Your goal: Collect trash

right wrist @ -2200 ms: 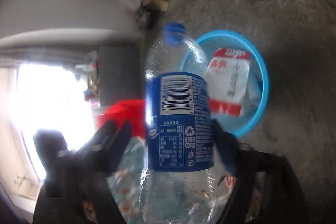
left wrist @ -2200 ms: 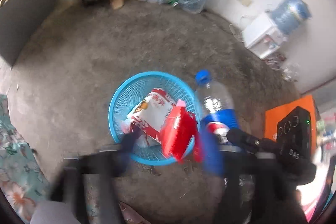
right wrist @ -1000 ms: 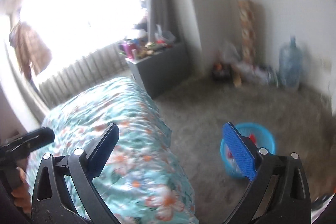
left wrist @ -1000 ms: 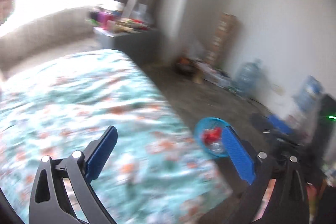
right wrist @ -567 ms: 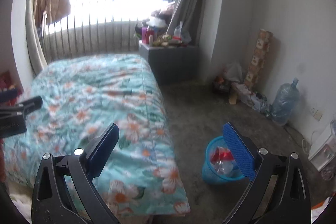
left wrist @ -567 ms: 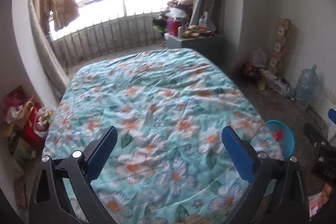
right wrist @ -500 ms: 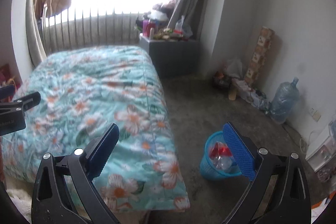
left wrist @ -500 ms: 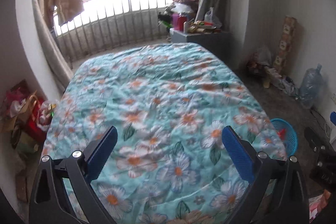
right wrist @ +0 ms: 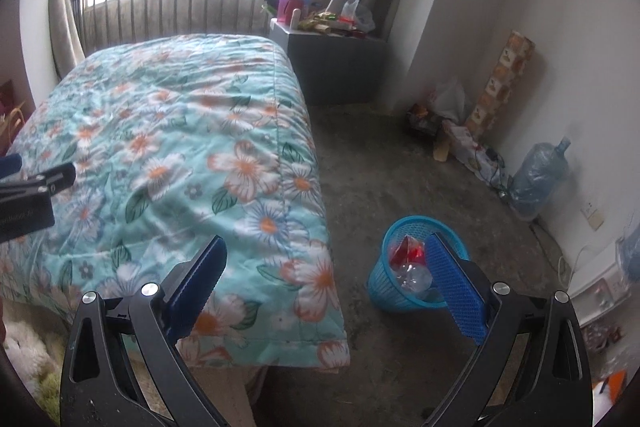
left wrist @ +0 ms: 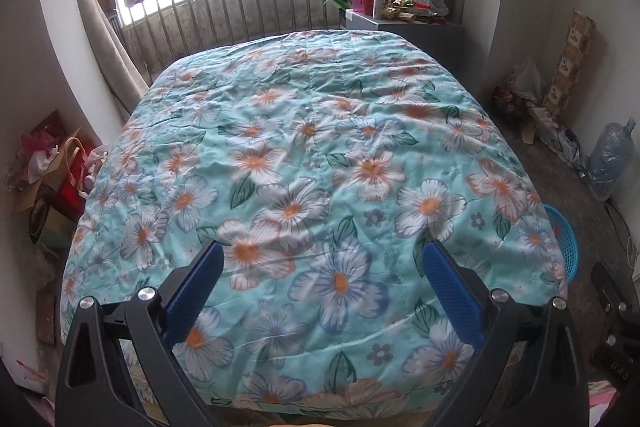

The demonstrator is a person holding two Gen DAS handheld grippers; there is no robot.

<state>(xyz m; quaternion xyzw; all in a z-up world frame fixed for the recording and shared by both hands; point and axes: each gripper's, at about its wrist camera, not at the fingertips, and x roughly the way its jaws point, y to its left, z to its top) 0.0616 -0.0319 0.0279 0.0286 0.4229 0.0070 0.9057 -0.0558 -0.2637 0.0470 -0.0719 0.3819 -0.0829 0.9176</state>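
Blue-padded jaws are held wide and empty on both the left gripper (left wrist: 320,259) and the right gripper (right wrist: 326,255). Beyond them the floral quilt (left wrist: 312,155) is seen bare. The trash — a red wrapper (right wrist: 408,250) and a clear plastic bottle (right wrist: 412,277) — lies in the blue mesh basket (right wrist: 384,287) on the floor beside the bed. Both are judged light and crushable; the basket is best taken by its rim.

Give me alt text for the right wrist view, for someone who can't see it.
The open, empty right gripper hangs above the corner of a bed with a floral quilt. Beside the bed, a blue mesh basket stands on the concrete floor, holding a red wrapper and a clear plastic bottle. A large water jug sits by the far wall.
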